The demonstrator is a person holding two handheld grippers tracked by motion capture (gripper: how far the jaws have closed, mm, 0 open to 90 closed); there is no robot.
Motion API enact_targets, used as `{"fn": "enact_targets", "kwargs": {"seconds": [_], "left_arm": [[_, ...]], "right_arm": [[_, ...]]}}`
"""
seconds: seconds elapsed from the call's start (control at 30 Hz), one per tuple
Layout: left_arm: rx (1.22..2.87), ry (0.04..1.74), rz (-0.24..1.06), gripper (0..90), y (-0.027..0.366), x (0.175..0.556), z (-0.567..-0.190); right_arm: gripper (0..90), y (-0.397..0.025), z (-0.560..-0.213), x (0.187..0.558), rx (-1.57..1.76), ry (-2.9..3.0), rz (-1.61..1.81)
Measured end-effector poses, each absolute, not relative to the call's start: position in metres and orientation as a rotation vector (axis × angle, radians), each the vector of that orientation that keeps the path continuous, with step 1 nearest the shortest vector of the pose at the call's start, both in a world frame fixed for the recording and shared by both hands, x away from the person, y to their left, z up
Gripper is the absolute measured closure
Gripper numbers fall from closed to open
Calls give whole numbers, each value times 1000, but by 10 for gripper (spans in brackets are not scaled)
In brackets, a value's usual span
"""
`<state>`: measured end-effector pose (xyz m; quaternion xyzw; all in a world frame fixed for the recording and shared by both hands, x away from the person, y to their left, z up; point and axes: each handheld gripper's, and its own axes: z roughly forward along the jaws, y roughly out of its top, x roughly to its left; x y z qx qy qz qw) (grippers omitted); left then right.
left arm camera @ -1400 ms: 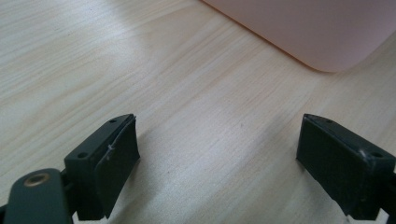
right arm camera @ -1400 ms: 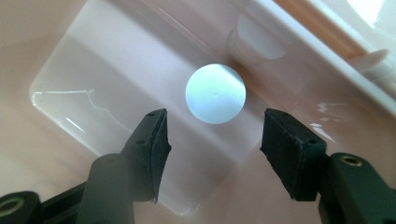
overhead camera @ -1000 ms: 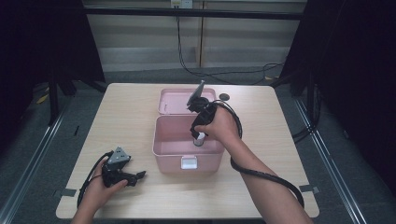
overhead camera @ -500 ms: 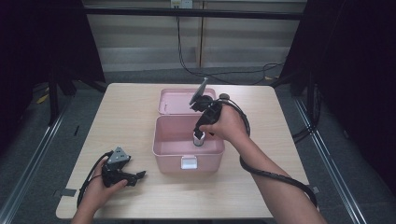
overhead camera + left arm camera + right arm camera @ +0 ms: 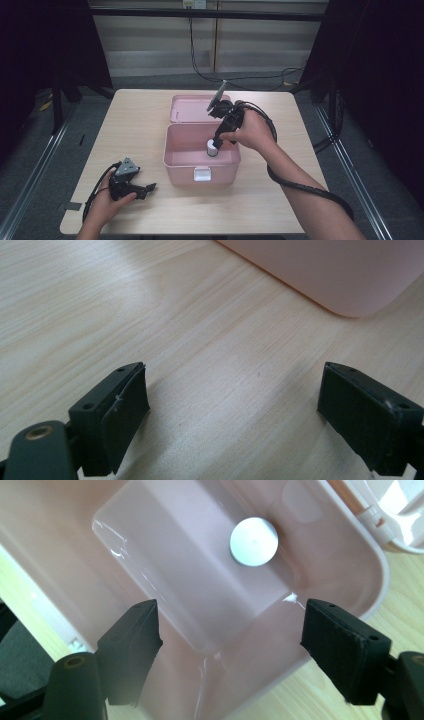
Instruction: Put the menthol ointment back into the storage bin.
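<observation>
Lifted slightly, right claw (image 5: 230, 645) gapes above one white-capped jar (image 5: 253, 541), apparently upright, inside one pink box (image 5: 175, 155); left claw (image 5: 235, 415) rests released at seven o'clock on tabletop (image 5: 135, 125).

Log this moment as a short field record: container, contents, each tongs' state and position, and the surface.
container: pink box, lid open and lying back behind it
contents: one small white-topped cylinder standing upright on the box floor
right tongs: open, above the box interior, apart from the cylinder
left tongs: open, empty, low over the wooden table near the box's front left corner
</observation>
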<state>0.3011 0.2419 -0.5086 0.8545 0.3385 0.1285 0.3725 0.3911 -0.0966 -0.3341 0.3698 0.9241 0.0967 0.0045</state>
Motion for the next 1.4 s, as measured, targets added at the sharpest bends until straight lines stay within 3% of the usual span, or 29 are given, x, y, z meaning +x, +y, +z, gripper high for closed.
{"fn": "enact_targets", "kwargs": {"seconds": [0.73,1.4], "left_arm": [[2191,867,335,123,242,301,-509],[2189,868,339,123,241,301,-509]], "right_arm": [[195,-135,-311,383,1153,2888,298],[195,-196,-314,378,1270,2805,425]]}}
